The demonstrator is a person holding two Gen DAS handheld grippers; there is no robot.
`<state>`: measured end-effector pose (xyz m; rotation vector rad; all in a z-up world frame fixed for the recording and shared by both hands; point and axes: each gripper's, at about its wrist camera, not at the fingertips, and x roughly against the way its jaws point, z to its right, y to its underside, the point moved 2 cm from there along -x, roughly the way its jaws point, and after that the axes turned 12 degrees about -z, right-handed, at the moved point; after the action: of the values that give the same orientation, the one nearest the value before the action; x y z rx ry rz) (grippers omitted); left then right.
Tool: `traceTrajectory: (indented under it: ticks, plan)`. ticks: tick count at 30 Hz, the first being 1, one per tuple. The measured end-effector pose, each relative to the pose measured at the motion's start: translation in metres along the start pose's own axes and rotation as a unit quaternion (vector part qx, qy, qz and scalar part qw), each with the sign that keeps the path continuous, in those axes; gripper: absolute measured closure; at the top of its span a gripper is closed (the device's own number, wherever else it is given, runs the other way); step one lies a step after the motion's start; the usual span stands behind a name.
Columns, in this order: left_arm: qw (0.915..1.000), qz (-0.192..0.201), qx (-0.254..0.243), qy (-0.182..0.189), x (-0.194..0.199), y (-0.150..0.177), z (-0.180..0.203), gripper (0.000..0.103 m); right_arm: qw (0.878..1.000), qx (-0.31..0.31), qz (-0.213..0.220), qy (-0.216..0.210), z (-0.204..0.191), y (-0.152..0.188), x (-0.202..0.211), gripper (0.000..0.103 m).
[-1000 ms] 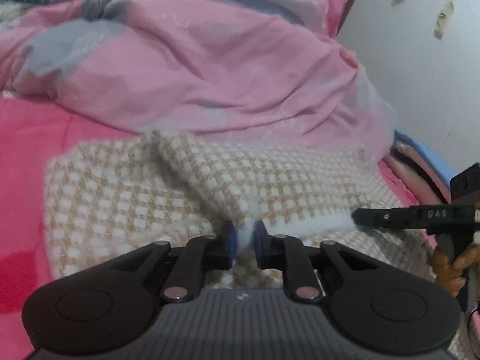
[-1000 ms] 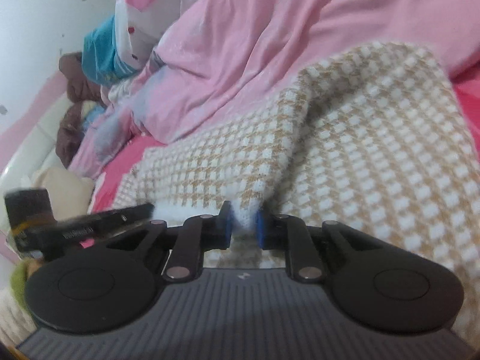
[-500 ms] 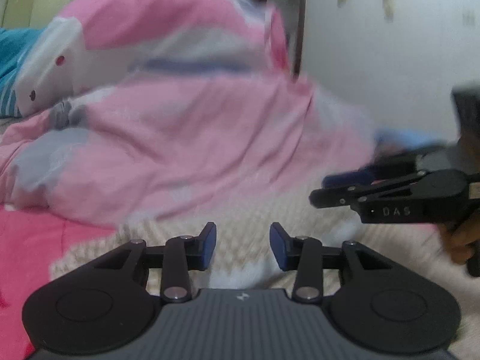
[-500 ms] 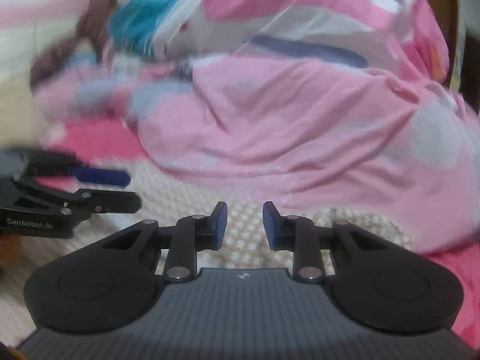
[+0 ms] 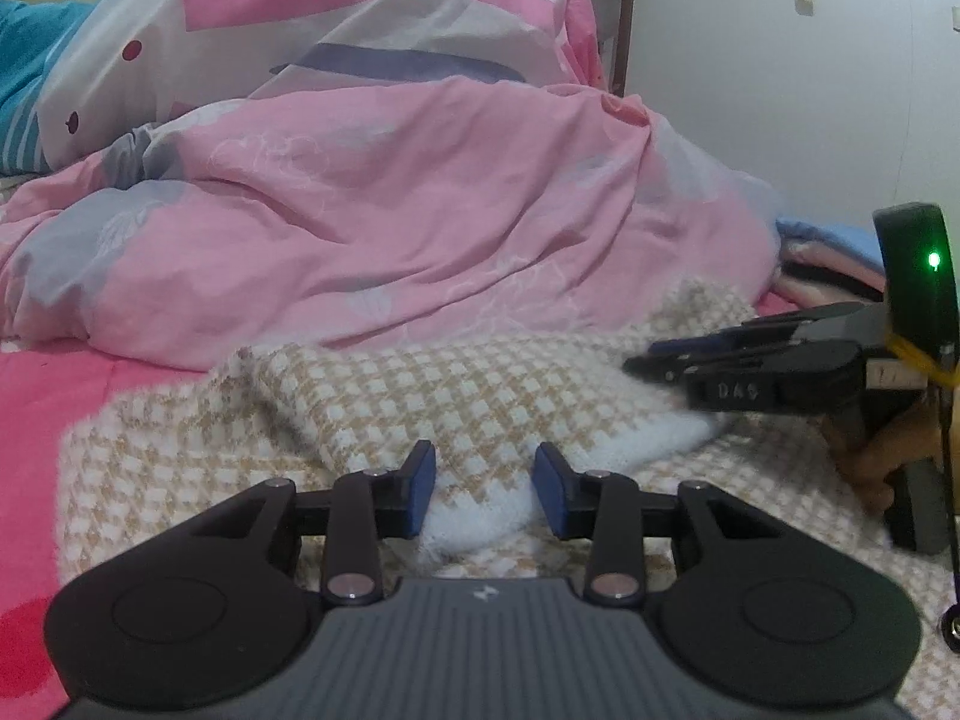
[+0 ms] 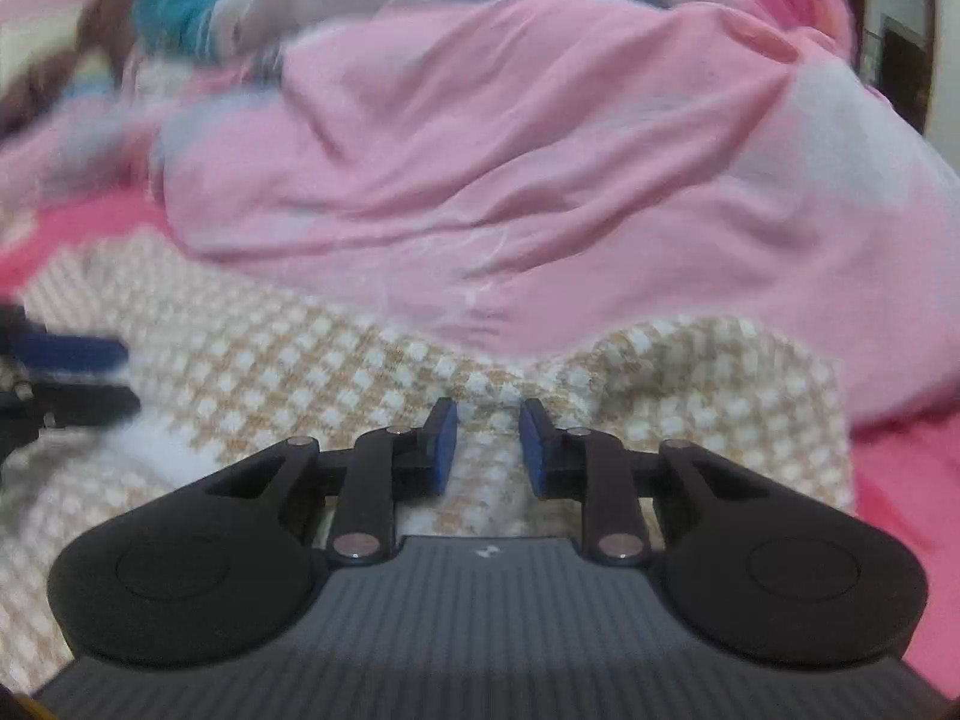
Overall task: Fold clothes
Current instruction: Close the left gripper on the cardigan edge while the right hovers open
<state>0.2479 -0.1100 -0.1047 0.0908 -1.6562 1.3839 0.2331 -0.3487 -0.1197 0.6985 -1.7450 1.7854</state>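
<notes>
A beige and white houndstooth knit garment (image 5: 456,402) lies partly folded on the pink bed sheet (image 5: 54,384), its white hem toward me. My left gripper (image 5: 485,489) hovers open just above that hem, nothing between its blue pads. In the right wrist view the same garment (image 6: 336,372) spreads below my right gripper (image 6: 487,447), which is open with empty jaws over a raised fold. The right gripper (image 5: 645,363) also shows at the right edge of the left wrist view, held by a hand (image 5: 882,456). The left gripper's fingers (image 6: 66,354) show blurred at the left edge.
A rumpled pink, grey and white duvet (image 5: 384,198) is heaped right behind the garment. A white wall (image 5: 810,90) rises at the right, with folded blue and pink cloth (image 5: 828,246) below it. A teal item (image 5: 30,54) lies at the far left.
Both grippers held the garment's white hem one second ago. They have let it go, opened, and drawn back above the garment, which now lies on the bed with a fold laid over.
</notes>
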Motion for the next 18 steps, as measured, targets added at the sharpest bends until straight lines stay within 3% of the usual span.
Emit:
traceTrajectory:
  ticks: [2, 7, 10, 13, 15, 18]
  plan:
    - [0.9999, -0.005, 0.003, 0.012, 0.012, -0.006, -0.004, 0.065, 1.000, 0.000, 0.001, 0.000, 0.002, -0.001, 0.001, 0.082]
    - [0.9986, 0.053, 0.008, 0.003, 0.041, -0.040, -0.020, 0.062, 1.000, 0.002, 0.008, 0.003, 0.002, 0.003, 0.004, 0.082]
    - [0.9985, 0.017, 0.052, 0.003, 0.008, -0.054, -0.044, 0.064, 1.000, 0.001, 0.011, 0.002, -0.001, 0.005, 0.003, 0.082]
    - [0.9891, -0.034, 0.143, 0.015, -0.028, -0.037, -0.078, 0.096, 1.000, -0.011, 0.019, -0.010, 0.001, 0.007, 0.002, 0.082]
    - [0.9800, -0.035, 0.191, 0.044, -0.033, -0.029, -0.095, 0.097, 1.000, -0.012, 0.017, -0.011, 0.002, 0.003, 0.004, 0.082]
    - [0.9769, -0.026, 0.205, 0.057, -0.032, -0.023, -0.099, 0.098, 1.000, -0.013, 0.014, -0.012, 0.002, -0.003, 0.007, 0.082]
